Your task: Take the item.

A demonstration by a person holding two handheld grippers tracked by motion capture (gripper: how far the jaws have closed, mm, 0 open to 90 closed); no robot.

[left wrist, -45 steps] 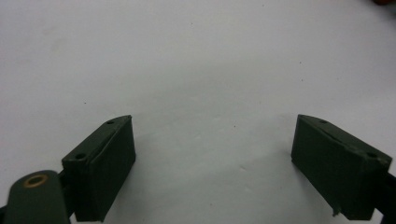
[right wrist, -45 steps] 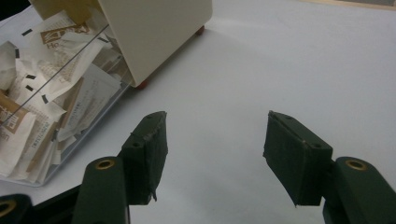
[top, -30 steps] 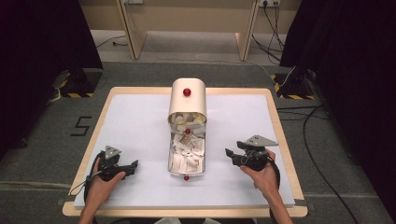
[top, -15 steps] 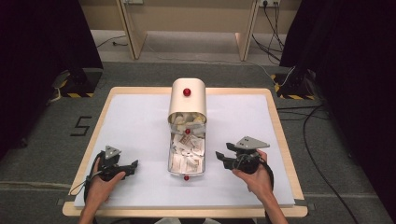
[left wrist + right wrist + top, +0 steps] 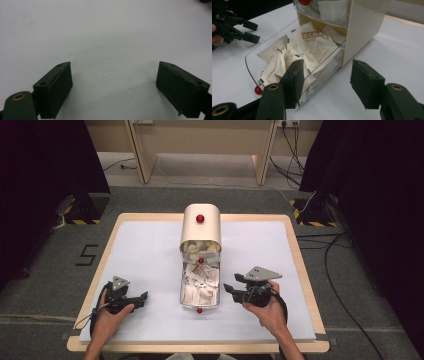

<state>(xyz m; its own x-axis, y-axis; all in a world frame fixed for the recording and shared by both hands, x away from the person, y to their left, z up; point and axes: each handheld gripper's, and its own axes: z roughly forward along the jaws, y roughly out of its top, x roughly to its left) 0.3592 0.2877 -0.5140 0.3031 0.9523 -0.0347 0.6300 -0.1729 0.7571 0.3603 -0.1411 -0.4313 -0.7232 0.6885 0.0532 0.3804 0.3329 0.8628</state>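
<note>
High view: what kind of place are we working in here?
Probably a lab or recording studio bay, not a home: a white-topped table stands on grey carpet between black curtains, with hazard-taped stand feet and loose cables on the floor around it.

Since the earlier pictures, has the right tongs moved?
Yes. The right tongs has shifted left toward the clear drawer of sachets, its jaws closing, nothing between them.
</note>
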